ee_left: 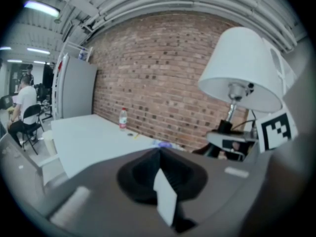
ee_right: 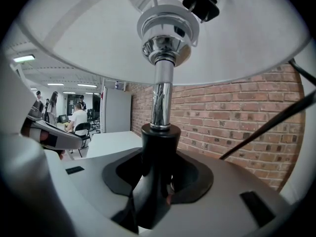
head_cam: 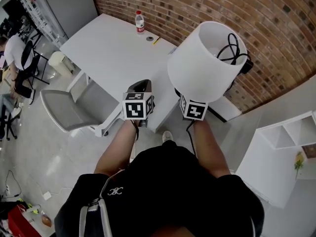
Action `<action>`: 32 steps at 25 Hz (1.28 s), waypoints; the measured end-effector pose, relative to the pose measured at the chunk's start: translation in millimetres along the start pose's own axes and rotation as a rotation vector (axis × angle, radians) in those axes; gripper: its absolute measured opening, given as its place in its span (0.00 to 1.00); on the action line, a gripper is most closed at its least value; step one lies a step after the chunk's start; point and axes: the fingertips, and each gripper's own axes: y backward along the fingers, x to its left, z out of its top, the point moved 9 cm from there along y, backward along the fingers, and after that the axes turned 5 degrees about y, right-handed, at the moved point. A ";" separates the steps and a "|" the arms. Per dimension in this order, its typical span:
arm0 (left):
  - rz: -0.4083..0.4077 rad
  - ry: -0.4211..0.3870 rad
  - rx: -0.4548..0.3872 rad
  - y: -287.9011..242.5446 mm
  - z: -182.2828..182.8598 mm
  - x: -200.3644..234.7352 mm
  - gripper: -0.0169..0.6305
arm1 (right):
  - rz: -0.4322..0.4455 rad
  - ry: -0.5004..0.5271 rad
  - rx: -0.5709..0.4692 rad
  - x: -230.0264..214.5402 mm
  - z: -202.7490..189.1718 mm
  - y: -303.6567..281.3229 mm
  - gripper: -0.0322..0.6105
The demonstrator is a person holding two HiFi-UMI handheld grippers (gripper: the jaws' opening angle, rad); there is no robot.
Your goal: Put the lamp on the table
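Note:
The lamp (head_cam: 202, 63) has a white shade, a chrome stem (ee_right: 162, 93) and a black lower post. It hangs upright in the air in front of the white table's (head_cam: 108, 53) near right corner. My right gripper (ee_right: 158, 181) is shut on the black post, and in the head view its jaws are hidden under the shade (head_cam: 190, 102). A black cord (head_cam: 232, 48) is coiled inside the top of the shade. My left gripper (head_cam: 140, 88) hovers to the left of the lamp over the table's near edge, its jaws together (ee_left: 159, 154) with nothing between them. The lamp (ee_left: 242, 68) also shows at the right of the left gripper view.
A water bottle (head_cam: 140, 21), a small round object (head_cam: 149, 38) and a yellow pen (head_cam: 156, 41) lie at the table's far edge by the brick wall (head_cam: 256, 14). A grey chair (head_cam: 69, 110) stands left of the table, a white shelf unit (head_cam: 286, 152) to the right. People sit far left.

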 end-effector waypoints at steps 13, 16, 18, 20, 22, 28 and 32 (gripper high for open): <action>0.084 0.072 0.008 -108.6 46.9 -4.3 0.03 | 0.106 0.029 0.012 -69.1 7.3 -118.0 0.26; 0.088 0.069 -0.004 -123.6 52.9 -4.7 0.03 | 0.174 0.005 -0.015 -76.2 5.5 -140.7 0.26; 0.100 0.069 -0.006 -129.5 52.8 -3.4 0.03 | 0.207 -0.002 -0.019 -78.3 2.0 -155.1 0.26; 0.128 0.079 -0.017 -133.6 51.7 1.0 0.03 | 0.221 0.006 -0.010 -79.2 -2.9 -169.2 0.26; 0.157 0.096 -0.034 -135.2 49.6 7.5 0.03 | 0.228 0.015 0.006 -77.7 -8.1 -181.7 0.26; 0.216 0.090 -0.003 -133.2 35.0 31.6 0.03 | 0.252 0.016 0.013 -59.7 -18.9 -210.1 0.26; 0.235 0.082 0.014 -129.0 29.7 41.6 0.03 | 0.249 0.037 0.035 -52.5 -36.3 -225.4 0.26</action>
